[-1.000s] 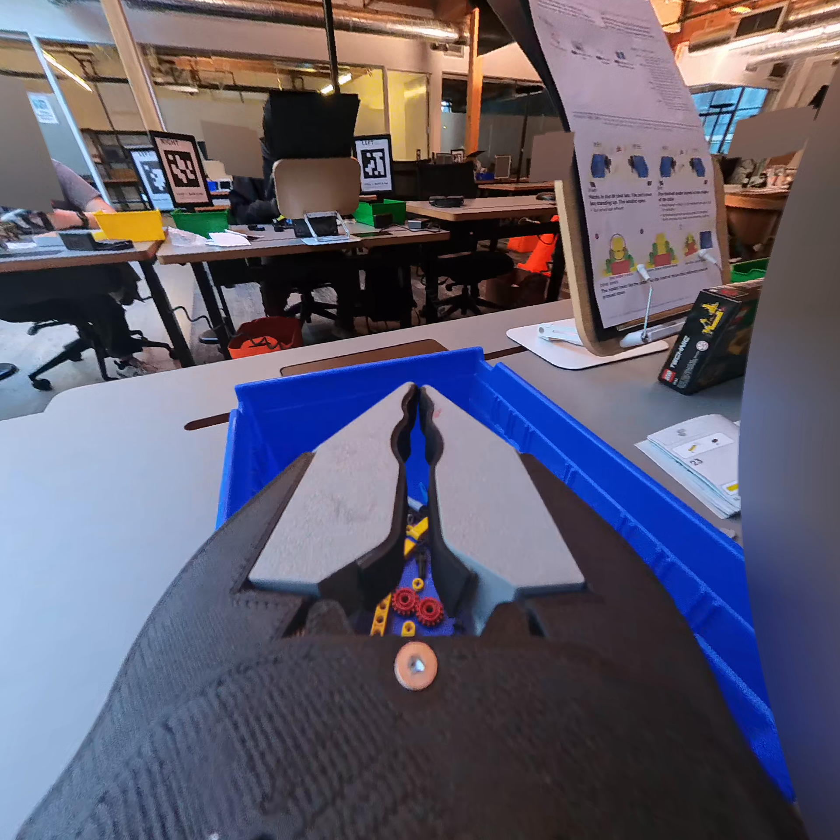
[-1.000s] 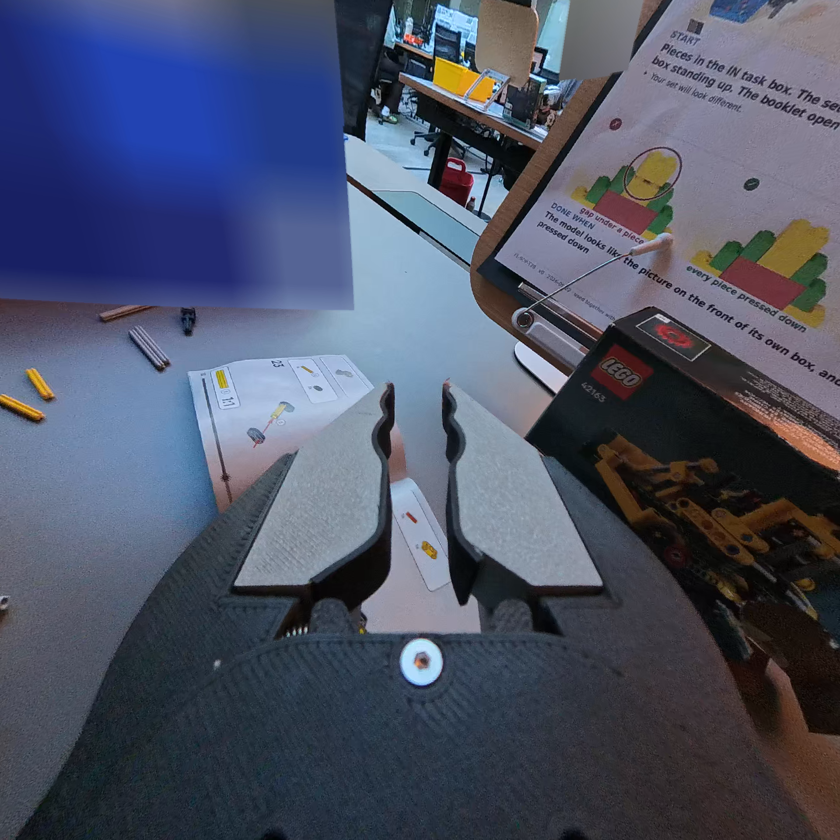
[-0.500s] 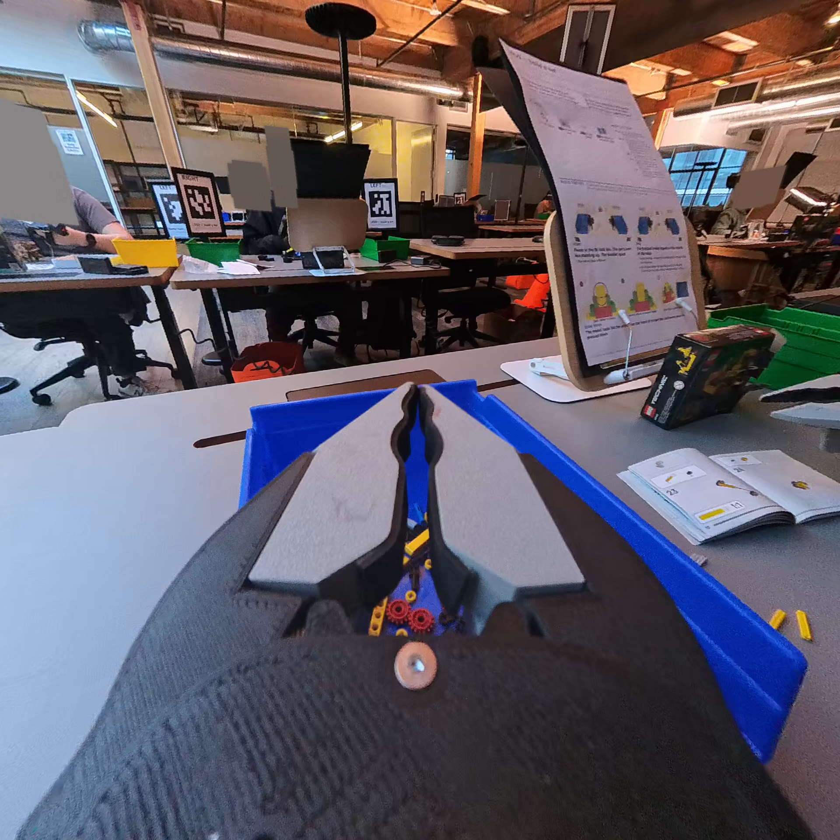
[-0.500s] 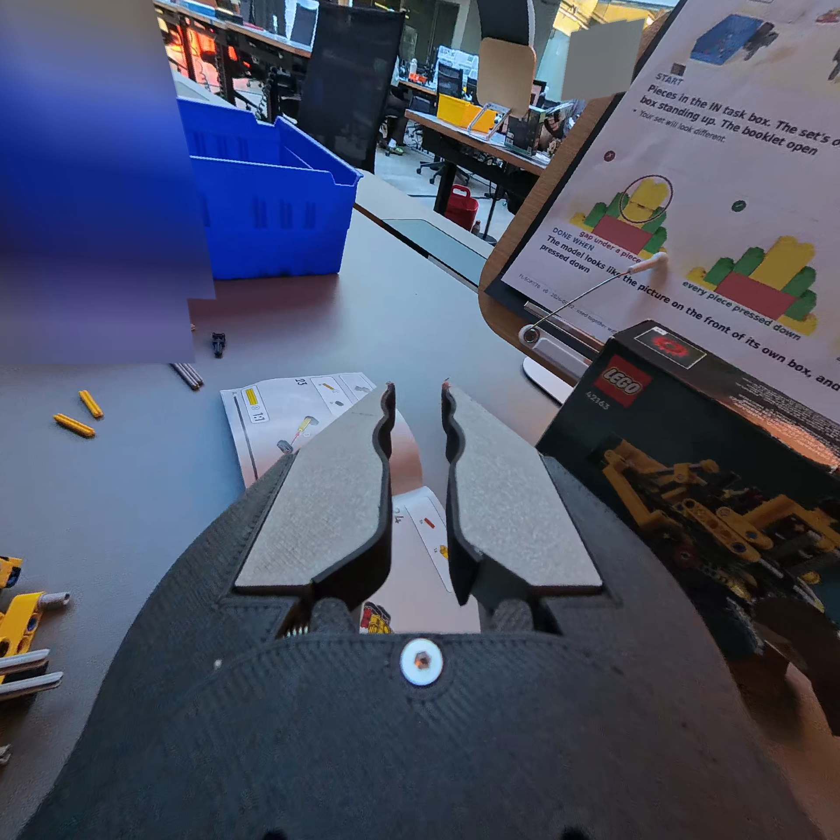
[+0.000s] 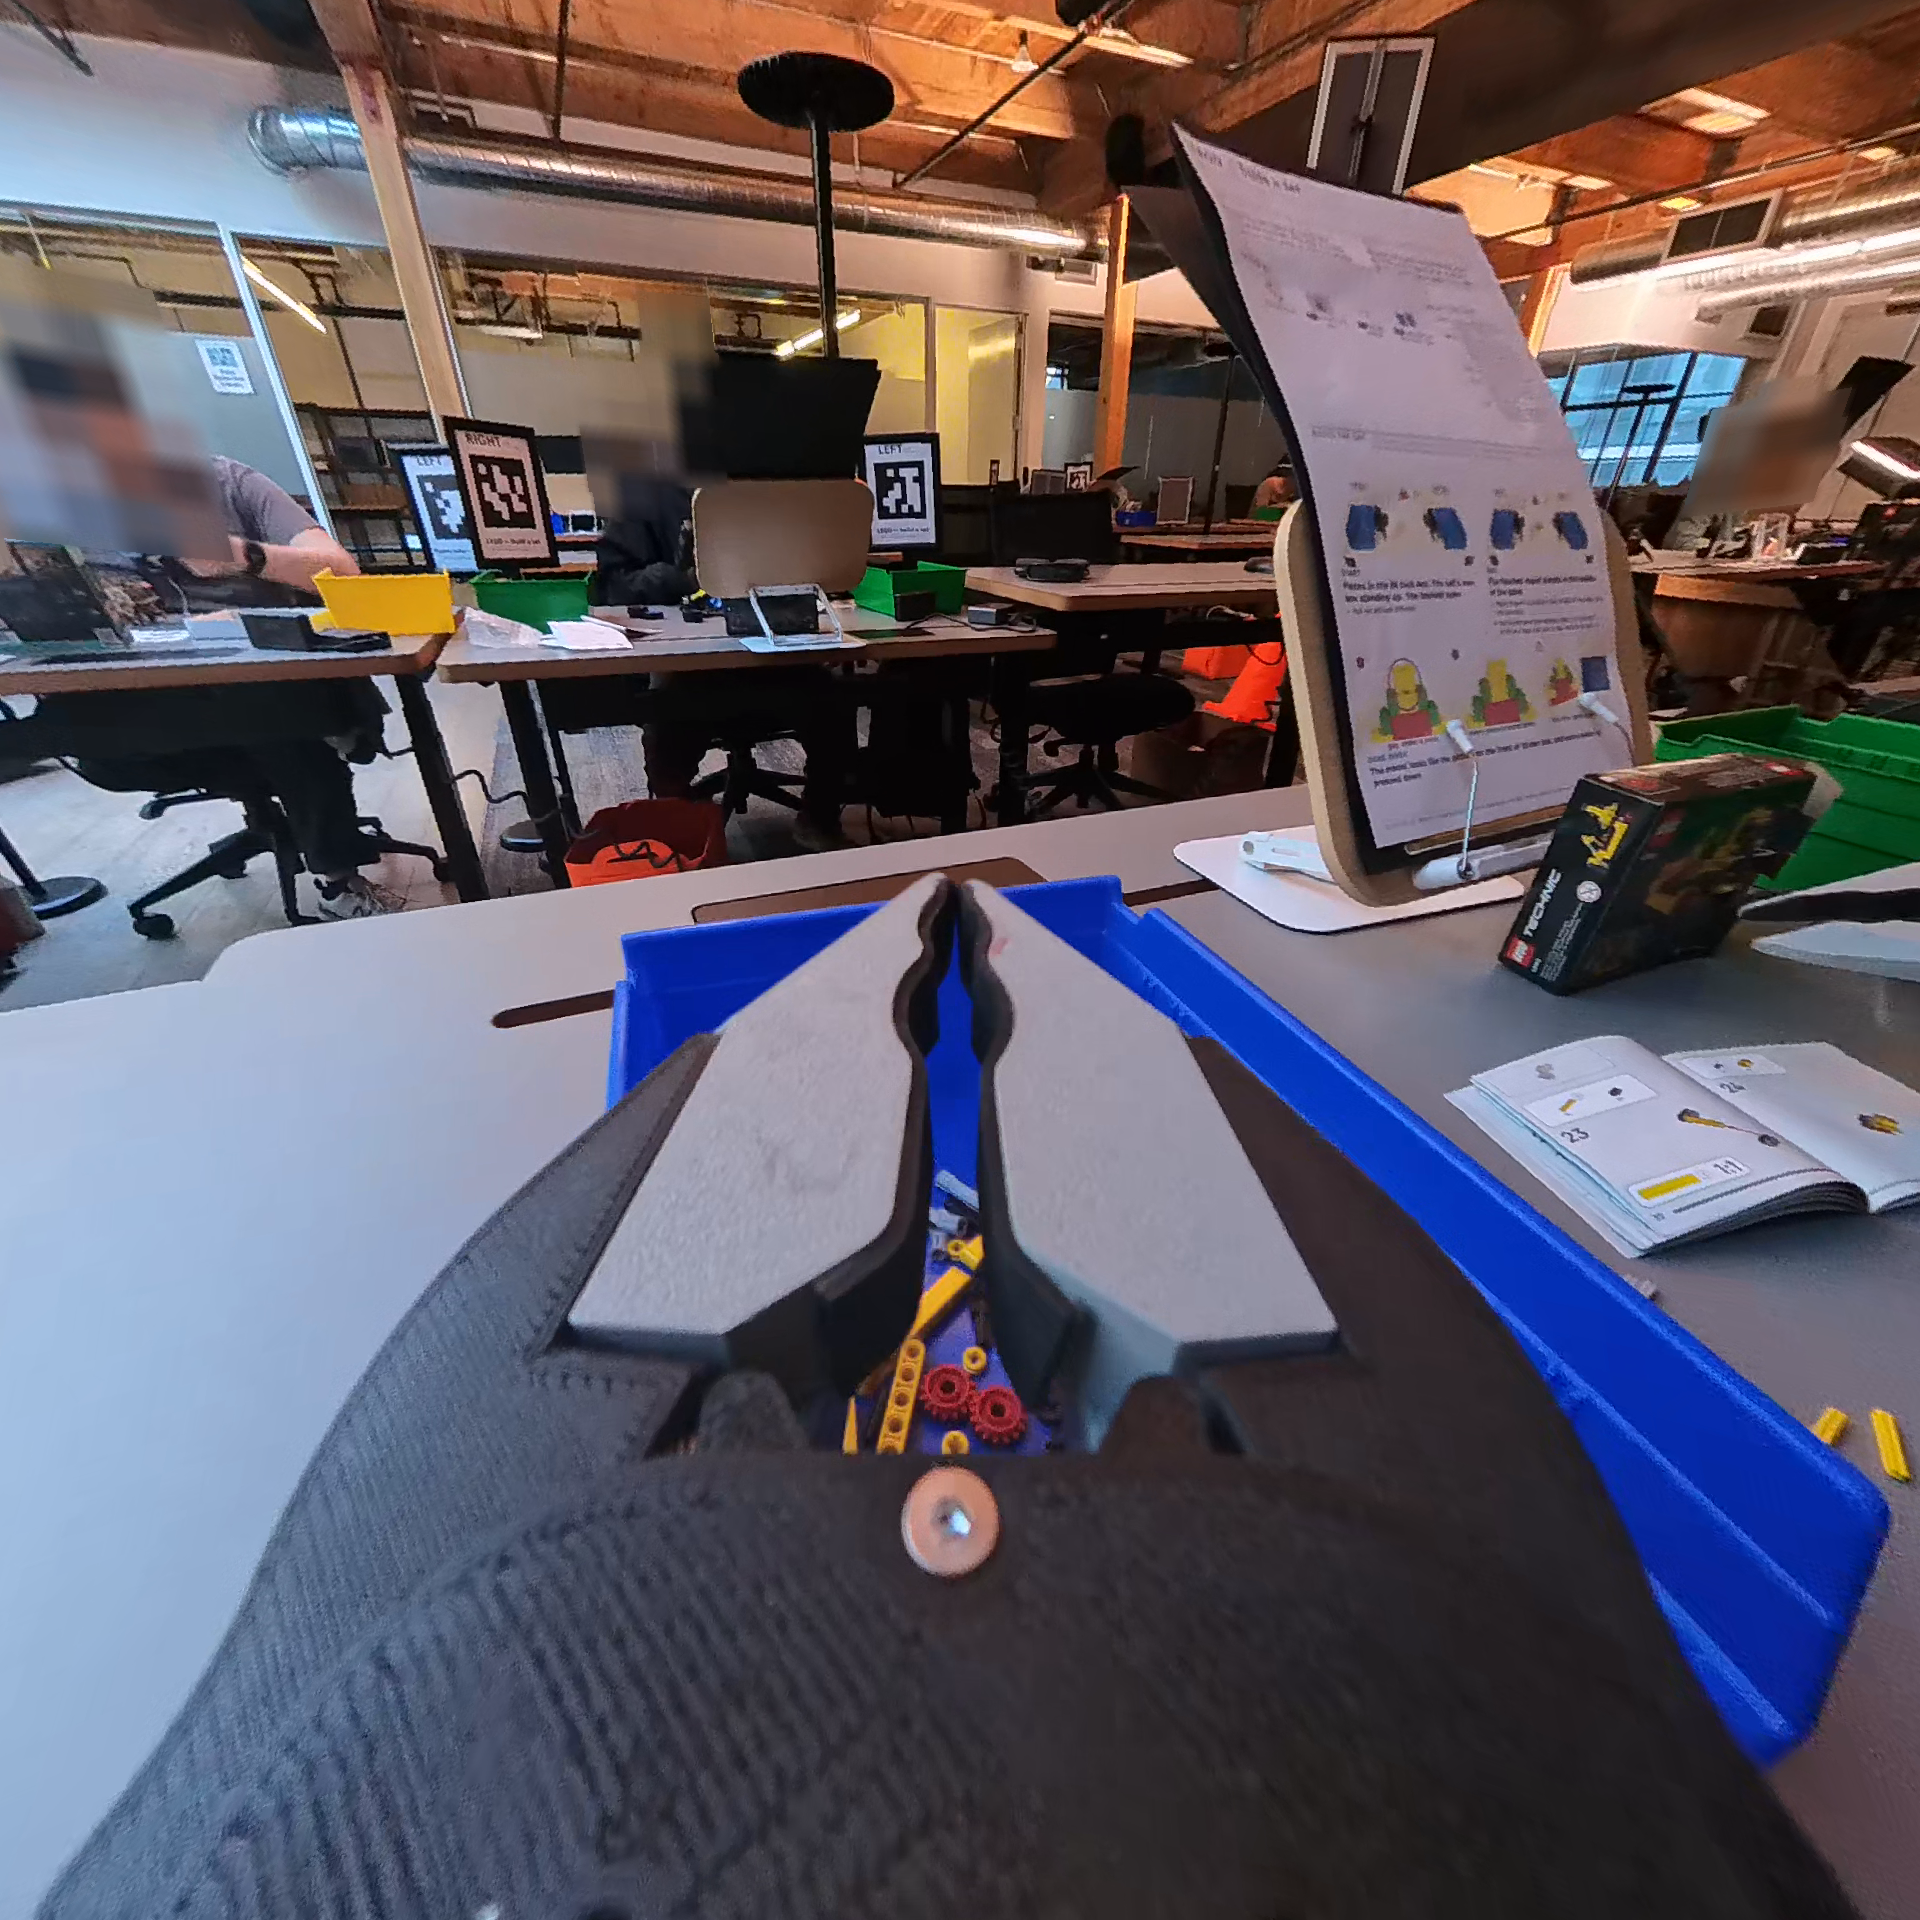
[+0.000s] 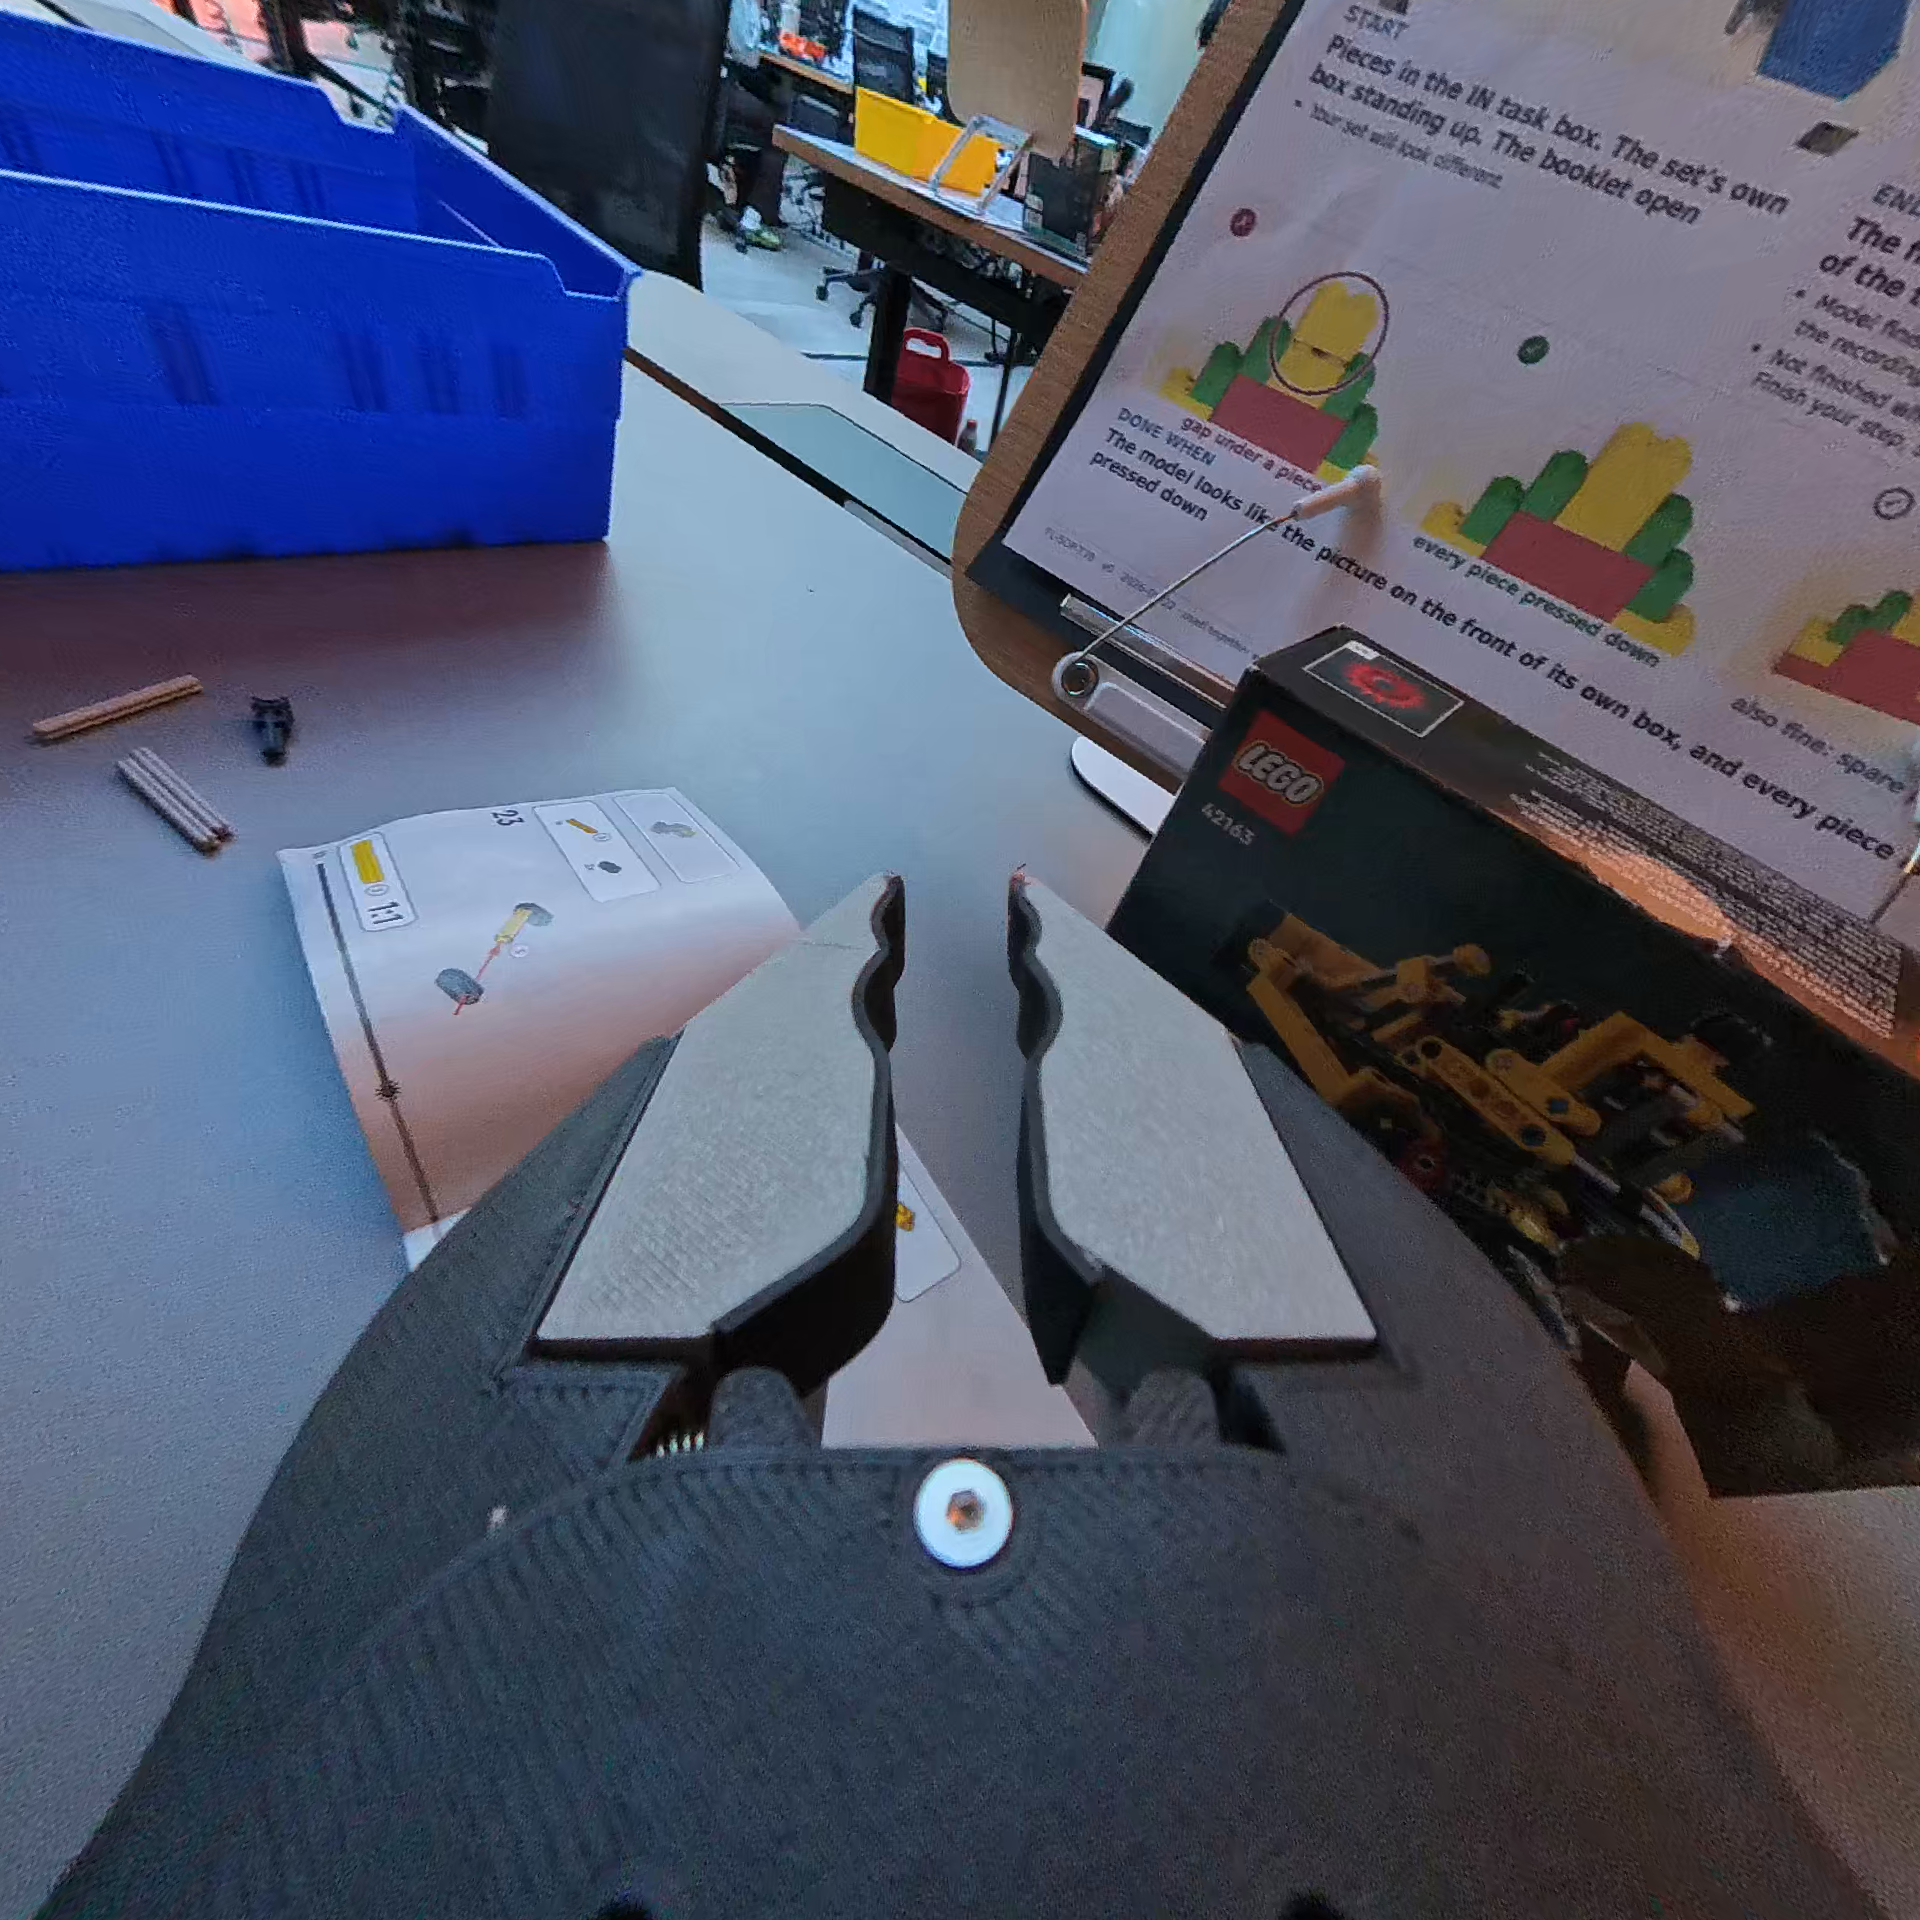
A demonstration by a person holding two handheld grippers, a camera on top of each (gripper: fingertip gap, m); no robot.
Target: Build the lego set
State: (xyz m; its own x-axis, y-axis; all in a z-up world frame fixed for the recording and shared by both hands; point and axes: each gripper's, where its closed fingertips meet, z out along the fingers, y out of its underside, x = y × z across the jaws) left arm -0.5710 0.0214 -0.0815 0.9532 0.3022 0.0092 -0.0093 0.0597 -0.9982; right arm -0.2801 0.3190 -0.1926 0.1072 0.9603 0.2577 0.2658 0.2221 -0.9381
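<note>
My left gripper (image 5: 956, 906) is shut with nothing visible between its tips, and it hovers over the blue bin (image 5: 1351, 1127). Loose pieces lie in the bin beneath it: red gears (image 5: 971, 1397) and yellow beams (image 5: 902, 1392). My right gripper (image 6: 956, 904) is open and empty, low over the open instruction booklet (image 6: 499, 966). The booklet also shows in the left wrist view (image 5: 1704, 1132). The black set box (image 6: 1455, 997) stands just right of the right gripper. Grey axles (image 6: 171, 800), a brown axle (image 6: 114, 707) and a black pin (image 6: 272, 725) lie on the table.
The blue bin (image 6: 291, 353) stands to the back left in the right wrist view. A document stand with a printed sheet (image 5: 1455, 582) is behind the set box (image 5: 1652, 862). Two yellow pins (image 5: 1860, 1434) lie right of the bin. A green bin (image 5: 1818, 748) sits far right. About 45 cm separates my left fingertips from my right. From my right tips it is roughly 20 cm to the black pin (image 6: 272, 725); from my left, 30 cm.
The left gripper has risen and drawn back over the bin, still shut. The right gripper stays open over the booklet, and the blue bin has come into its view.
</note>
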